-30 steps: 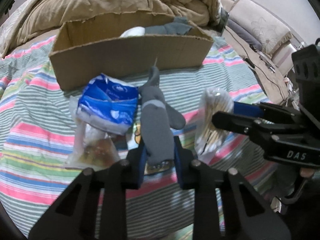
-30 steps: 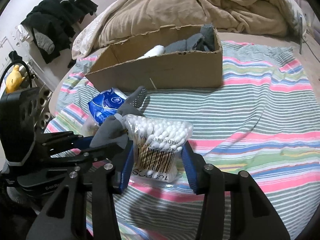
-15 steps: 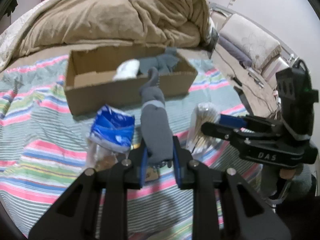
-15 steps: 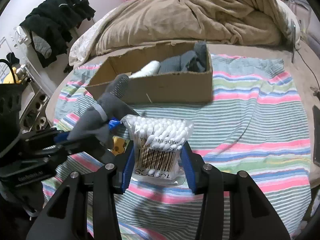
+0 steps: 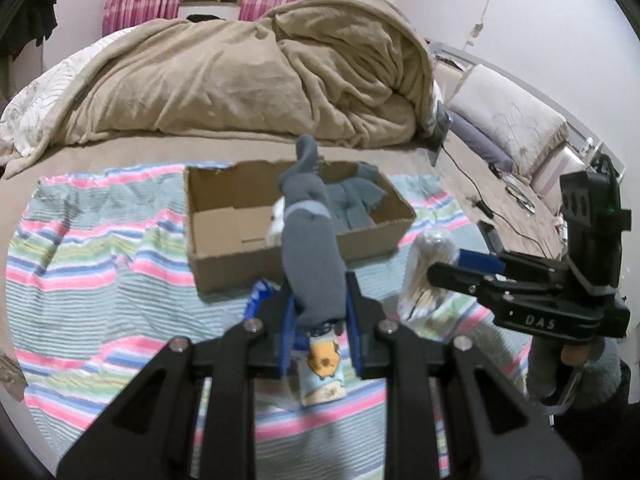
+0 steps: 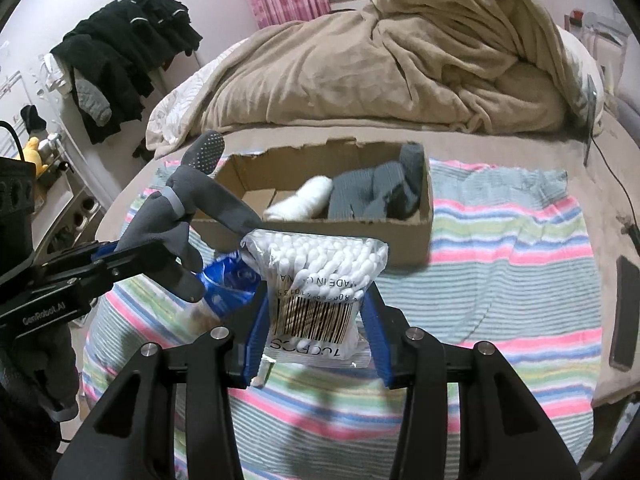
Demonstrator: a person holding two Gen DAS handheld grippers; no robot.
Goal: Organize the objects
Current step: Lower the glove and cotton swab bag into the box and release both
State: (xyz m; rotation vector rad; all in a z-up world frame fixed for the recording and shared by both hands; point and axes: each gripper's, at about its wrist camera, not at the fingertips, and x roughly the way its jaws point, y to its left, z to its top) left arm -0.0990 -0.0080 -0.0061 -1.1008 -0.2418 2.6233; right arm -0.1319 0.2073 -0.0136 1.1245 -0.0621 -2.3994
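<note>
My left gripper (image 5: 319, 312) is shut on a grey glove (image 5: 312, 248) and holds it in the air over the near side of the cardboard box (image 5: 224, 272). The glove also shows in the right wrist view (image 6: 192, 204). My right gripper (image 6: 316, 320) is shut on a clear bag of cotton swabs (image 6: 316, 276), held above the striped blanket; the bag also shows in the left wrist view (image 5: 428, 276). The box (image 6: 404, 236) holds grey cloth (image 6: 380, 192) and a white roll (image 6: 300, 200).
A blue packet (image 6: 228, 284) and a small yellow-printed packet (image 5: 324, 368) lie on the striped blanket (image 5: 100, 248) below the grippers. A beige duvet (image 5: 240, 72) is piled behind the box. A phone (image 6: 624, 312) lies at the right edge.
Both grippers have risen and pulled back with their loads. The glove and swab bag are now well above the blanket, and the box looks smaller and farther away.
</note>
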